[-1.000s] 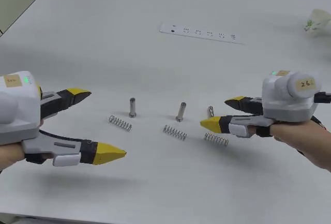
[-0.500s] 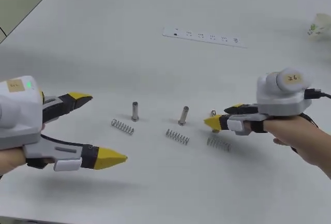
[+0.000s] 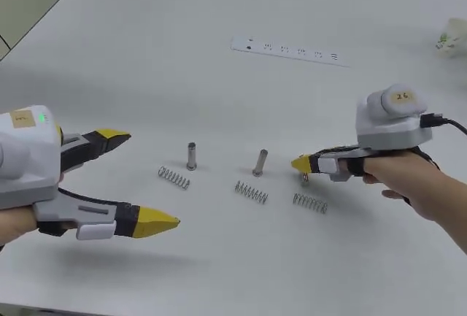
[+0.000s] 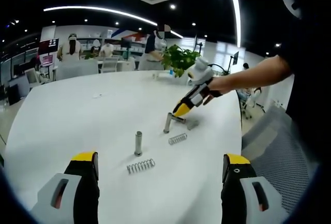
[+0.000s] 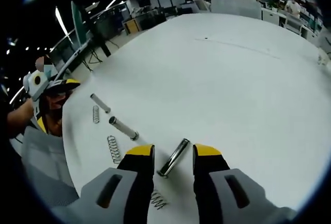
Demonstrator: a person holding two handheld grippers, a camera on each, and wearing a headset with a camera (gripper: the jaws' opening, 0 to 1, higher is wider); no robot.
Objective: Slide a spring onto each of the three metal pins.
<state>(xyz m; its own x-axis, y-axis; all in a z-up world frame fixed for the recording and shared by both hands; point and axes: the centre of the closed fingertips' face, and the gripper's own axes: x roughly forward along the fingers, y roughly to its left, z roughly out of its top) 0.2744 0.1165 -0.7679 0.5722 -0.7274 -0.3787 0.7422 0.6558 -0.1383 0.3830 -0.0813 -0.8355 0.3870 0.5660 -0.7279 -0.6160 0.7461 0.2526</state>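
Three short metal pins stand in a row on the white table: the left pin [image 3: 191, 155], the middle pin [image 3: 259, 162] and the right pin [image 3: 305, 178]. A spring lies in front of each: left spring [image 3: 174, 177], middle spring [image 3: 251, 192], right spring [image 3: 309, 203]. My right gripper [image 3: 301, 163] is rolled on its side at the right pin. In the right gripper view that pin [image 5: 173, 158] sits between the narrowed jaws of the right gripper [image 5: 174, 151], with a gap on both sides. My left gripper [image 3: 135, 179] hovers wide open and holds nothing, left of the left spring.
A white power strip [image 3: 290, 50] lies at the back of the table. A crumpled white cup [image 3: 452, 36] sits at the far right edge. Bare table [image 3: 241, 257] stretches in front of the springs. People and desks show in the background of the left gripper view.
My right gripper has moved left onto the right pin, rolled over, and its jaws have narrowed around the pin. The left gripper has barely moved.
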